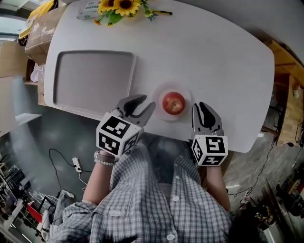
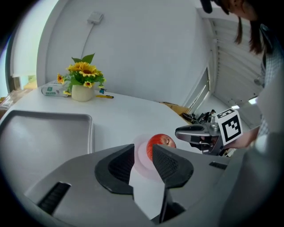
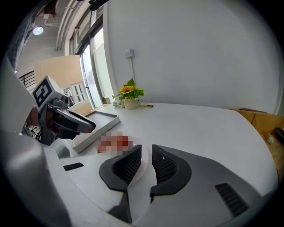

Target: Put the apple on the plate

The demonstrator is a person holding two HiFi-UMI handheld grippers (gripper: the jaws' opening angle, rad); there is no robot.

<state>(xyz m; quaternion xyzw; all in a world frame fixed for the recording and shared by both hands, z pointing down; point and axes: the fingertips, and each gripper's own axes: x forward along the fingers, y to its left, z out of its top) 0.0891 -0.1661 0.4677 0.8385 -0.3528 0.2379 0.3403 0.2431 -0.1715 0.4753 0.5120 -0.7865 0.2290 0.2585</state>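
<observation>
From the head view, a white table (image 1: 223, 57) carries a grey tray (image 1: 95, 78) at the left, lying bare. To its right, near the table's front edge, is a small pale plate (image 1: 159, 96). The red apple (image 1: 174, 102) sits in the plate, about at its middle. At the far edge are sunflowers (image 1: 118, 6) and a pack (image 1: 88, 9) whose print is too small to read. The left gripper (image 1: 141, 110) hangs just left of the plate with its jaws spread and nothing between them. The right gripper (image 1: 206, 115) hangs just right of the plate with its jaws closer together. Neither touches the plate or the apple. The cubes on both show only black and white squares, no words.

In the left gripper view, the left gripper (image 2: 143, 149) has its jaws apart and its pads are bare. The plate (image 2: 141, 156) and the apple (image 2: 160, 142) on it show through the gap, beyond the tips and apart from them. The tray (image 2: 44, 133) lies to the left. The sunflowers stand in a pale pot (image 2: 82, 92) far back, with the pack (image 2: 52, 90) beside it. The right gripper (image 2: 183, 132) reaches in from the right, near the apple.

In the right gripper view, the right gripper (image 3: 146, 153) shows a narrow gap between its ribbed pads, and nothing is held in it. The plate's rim (image 3: 143, 167) shows through that gap. The apple (image 3: 115, 142), under a blurred patch, lies left of the jaw tips. The left gripper (image 3: 84, 126) is at the left, in front of the tray (image 3: 101, 120).
</observation>
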